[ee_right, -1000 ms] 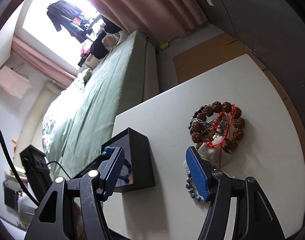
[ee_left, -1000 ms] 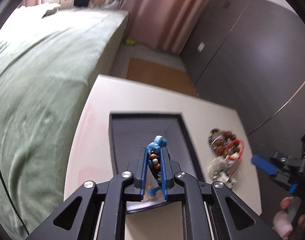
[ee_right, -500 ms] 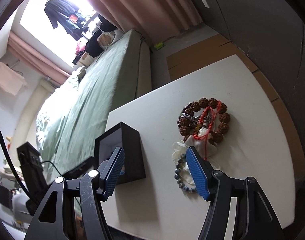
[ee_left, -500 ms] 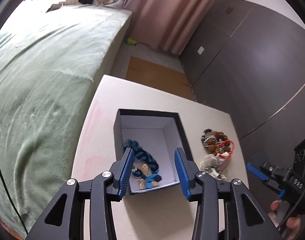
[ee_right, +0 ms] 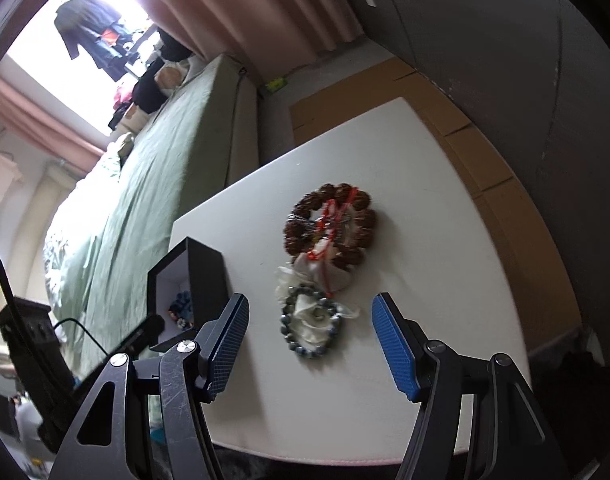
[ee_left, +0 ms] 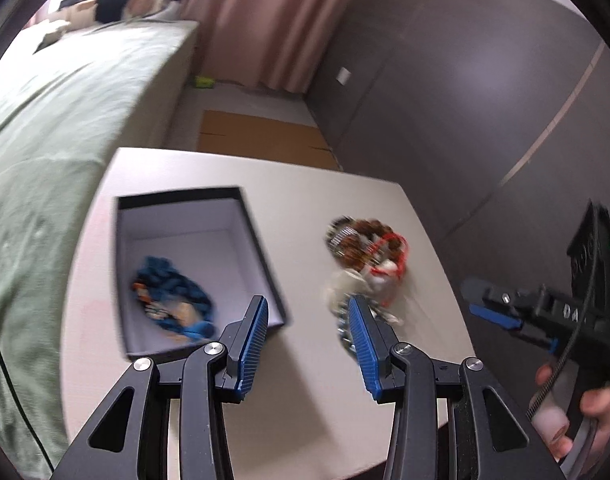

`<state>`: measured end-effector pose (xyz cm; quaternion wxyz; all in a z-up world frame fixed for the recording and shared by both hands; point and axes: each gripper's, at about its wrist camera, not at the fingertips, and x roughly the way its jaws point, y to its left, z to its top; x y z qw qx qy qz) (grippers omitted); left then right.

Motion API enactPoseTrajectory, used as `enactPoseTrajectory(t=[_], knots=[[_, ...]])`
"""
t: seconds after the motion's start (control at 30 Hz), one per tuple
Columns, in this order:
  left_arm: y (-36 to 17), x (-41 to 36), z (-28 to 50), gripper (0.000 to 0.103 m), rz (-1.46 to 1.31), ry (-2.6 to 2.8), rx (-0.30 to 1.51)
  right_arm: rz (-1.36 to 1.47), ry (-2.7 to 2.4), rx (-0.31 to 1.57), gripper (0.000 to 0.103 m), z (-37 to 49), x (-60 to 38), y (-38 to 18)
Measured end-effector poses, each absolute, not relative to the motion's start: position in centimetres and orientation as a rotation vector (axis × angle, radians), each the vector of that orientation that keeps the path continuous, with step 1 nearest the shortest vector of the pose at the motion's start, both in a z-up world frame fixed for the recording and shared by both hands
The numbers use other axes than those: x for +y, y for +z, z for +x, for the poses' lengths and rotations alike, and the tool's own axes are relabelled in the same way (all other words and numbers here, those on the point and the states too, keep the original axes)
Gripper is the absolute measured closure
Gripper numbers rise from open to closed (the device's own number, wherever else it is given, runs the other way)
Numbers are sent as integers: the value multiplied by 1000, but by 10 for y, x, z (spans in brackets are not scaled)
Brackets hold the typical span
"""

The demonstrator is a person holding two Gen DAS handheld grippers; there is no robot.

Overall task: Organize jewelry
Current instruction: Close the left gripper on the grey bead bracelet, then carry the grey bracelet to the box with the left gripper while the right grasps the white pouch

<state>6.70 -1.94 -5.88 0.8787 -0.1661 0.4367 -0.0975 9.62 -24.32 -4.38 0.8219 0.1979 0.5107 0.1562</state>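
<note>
Left wrist view: hovering over a white table, the left gripper standing released with nothing between its blue pads, jaws having just been opening. Lying inside the open black box with the pale lining, toward its near left corner, a blue braided bracelet with small coloured beads, blurred. Sitting just right of the box on the tabletop, a heap of jewelry: a brown bead bracelet tangled with a red cord, white fabric pieces below it, details smeared by blur. Reaching in from the right edge, the right gripper, gripped by a person's hand at lower right. Stretching along the left, a green-covered bed; hanging behind, a pink curtain.

Right wrist view: pointing down at the table, the right gripper spread wide and empty, pads apart from everything. Resting on the tabletop between and just beyond the fingers, a blue-grey bead bracelet ringing a white fabric flower. Touching it further away, the brown bead bracelet with the red cord across it. Standing to the left, the black box, the blue braided bracelet partly showing inside. Running alongside, the green bed.
</note>
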Motion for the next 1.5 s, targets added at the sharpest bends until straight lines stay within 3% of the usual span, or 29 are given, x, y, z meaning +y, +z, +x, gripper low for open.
enactPoseTrajectory(t=[0.73,0.8,0.83,0.9,1.5], knots=[[-125,-100,95,67,-110,-193,1015,521,221,1124,38,108,-302,-57],[-126,-108,95,76,-51,-187,1013,519,220,1127,38,109,-302,-58],[-126,-109,94,91,-38,-187,1012,517,220,1129,38,109,-301,-58],[-126,-106,94,95,-80,-218,1025,511,220,1132,38,109,-300,-59],[-51,-61,61,95,-276,-350,852,457,233,1144,38,108,-273,-64]])
